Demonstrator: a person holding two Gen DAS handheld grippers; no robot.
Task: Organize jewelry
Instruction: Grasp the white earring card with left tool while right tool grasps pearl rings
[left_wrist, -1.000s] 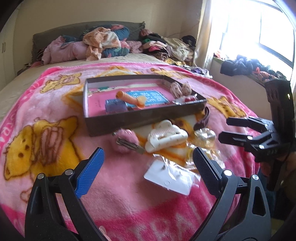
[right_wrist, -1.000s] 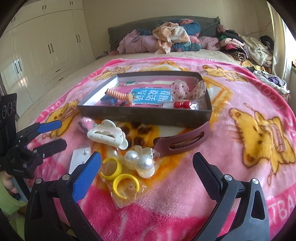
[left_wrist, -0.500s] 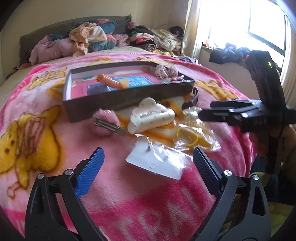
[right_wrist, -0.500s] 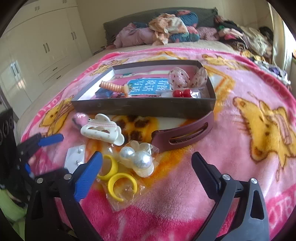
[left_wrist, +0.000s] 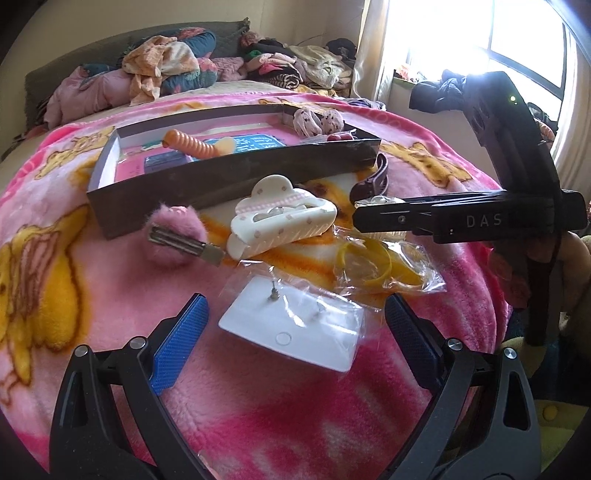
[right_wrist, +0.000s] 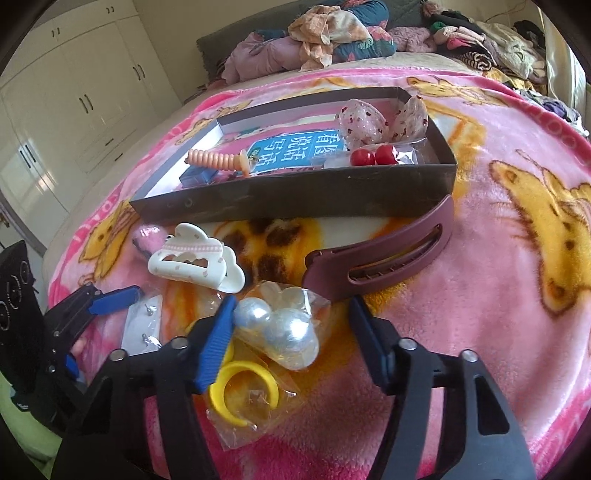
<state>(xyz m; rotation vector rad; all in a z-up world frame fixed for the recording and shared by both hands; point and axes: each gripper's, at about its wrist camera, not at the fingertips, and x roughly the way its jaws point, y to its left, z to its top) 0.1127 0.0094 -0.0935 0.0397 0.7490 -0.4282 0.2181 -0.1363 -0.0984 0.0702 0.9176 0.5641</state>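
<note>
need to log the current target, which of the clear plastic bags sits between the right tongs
The bag of pearl beads, the one between the closing right tongs. The bag with the yellow rings lies under them, and the earring card bag lies off to the left.

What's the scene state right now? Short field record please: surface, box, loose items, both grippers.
surface: pink blanket on a bed
box: dark shallow box, open, already holding small items
loose items: white claw clip, maroon hair clip, bag of pearl pieces, yellow rings, earring card
left gripper: open, jaws either side of the earring card, not pressing it
right gripper: closing around the bag of pearl pieces, right pad not yet touching
</note>
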